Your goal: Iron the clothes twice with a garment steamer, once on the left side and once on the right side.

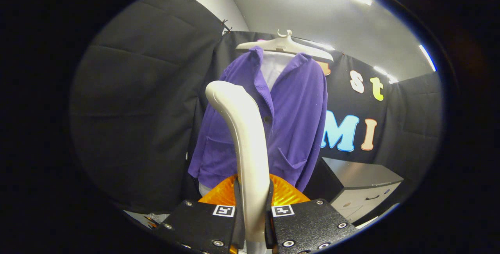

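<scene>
A white hanger (284,45) carries the purple cardigan (289,121).

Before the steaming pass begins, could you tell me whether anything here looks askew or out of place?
Nothing stands out. The purple cardigan hangs fairly straight on its white hanger, buttoned over a white shirt. The gripper has its jaws shut on the steamer handle, which rises ahead of them.
</scene>
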`<state>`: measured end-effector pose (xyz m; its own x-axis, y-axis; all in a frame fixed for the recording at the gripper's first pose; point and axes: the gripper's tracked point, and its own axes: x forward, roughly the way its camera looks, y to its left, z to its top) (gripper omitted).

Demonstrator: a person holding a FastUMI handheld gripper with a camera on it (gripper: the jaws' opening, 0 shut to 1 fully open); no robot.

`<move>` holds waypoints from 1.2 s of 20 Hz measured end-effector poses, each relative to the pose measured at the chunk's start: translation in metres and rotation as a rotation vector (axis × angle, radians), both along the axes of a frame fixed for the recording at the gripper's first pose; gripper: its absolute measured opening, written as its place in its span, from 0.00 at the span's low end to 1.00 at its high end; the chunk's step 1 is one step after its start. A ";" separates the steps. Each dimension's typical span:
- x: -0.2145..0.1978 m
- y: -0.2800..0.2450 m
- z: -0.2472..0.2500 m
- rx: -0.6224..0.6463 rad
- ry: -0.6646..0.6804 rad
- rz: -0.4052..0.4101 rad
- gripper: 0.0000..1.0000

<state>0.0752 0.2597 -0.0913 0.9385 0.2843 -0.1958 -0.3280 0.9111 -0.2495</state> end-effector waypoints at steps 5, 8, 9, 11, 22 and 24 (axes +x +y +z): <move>0.027 0.025 0.043 0.029 -0.094 -0.004 0.20; 0.046 0.038 0.065 0.042 -0.148 -0.029 0.20; 0.054 0.041 0.072 0.033 -0.173 -0.044 0.20; 0.068 0.046 0.080 0.017 -0.205 -0.062 0.20; 0.129 0.082 0.092 0.012 -0.239 -0.127 0.20; 0.136 0.083 0.093 0.020 -0.249 -0.140 0.20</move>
<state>0.2114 0.3423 0.0015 0.9875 0.1497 0.0500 -0.1292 0.9487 -0.2884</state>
